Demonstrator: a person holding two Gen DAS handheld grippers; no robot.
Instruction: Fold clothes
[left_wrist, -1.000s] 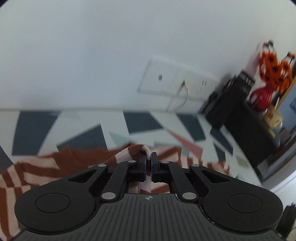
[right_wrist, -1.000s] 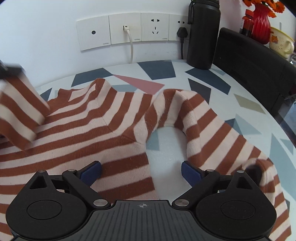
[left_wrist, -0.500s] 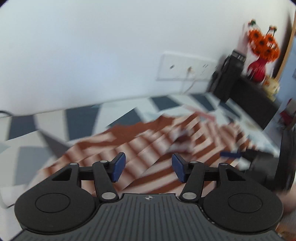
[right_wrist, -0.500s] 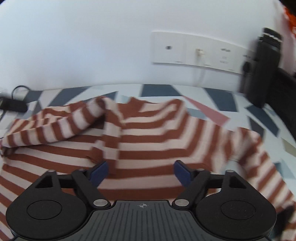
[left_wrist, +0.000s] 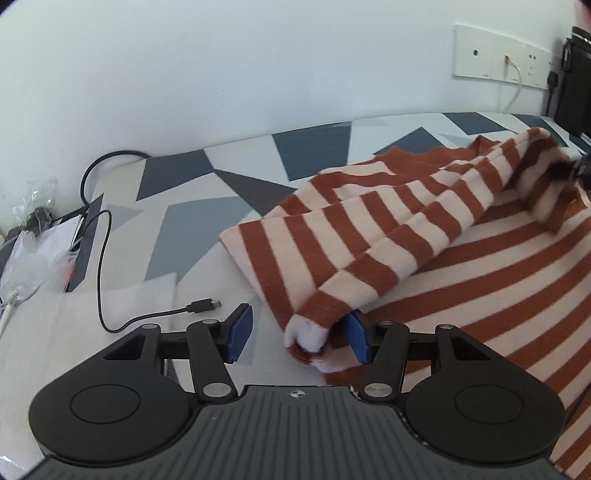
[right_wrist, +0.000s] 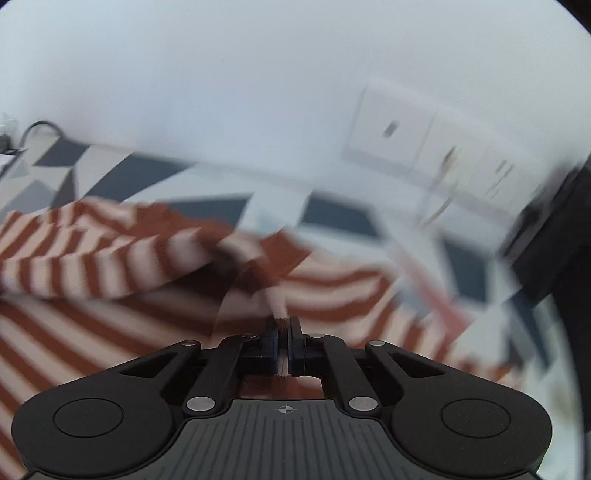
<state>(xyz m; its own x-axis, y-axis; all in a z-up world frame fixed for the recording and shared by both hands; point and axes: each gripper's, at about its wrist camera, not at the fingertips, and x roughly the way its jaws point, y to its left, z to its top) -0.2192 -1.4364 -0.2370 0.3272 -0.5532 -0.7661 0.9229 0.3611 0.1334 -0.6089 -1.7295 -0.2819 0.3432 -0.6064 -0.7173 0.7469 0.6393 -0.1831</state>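
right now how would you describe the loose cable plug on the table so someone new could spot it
Find the striped sweater on the patterned table. Just left of its sleeve cuff, ahead of the open left claw, lies a black cable plug. Unlike the white cable at the wall sockets, it is unplugged and lies flat on a white patch.

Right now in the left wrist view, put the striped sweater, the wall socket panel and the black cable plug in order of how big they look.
1. striped sweater, by far the largest
2. wall socket panel
3. black cable plug, the smallest

The panel is farther from the camera than the plug, so this is apparent size only.
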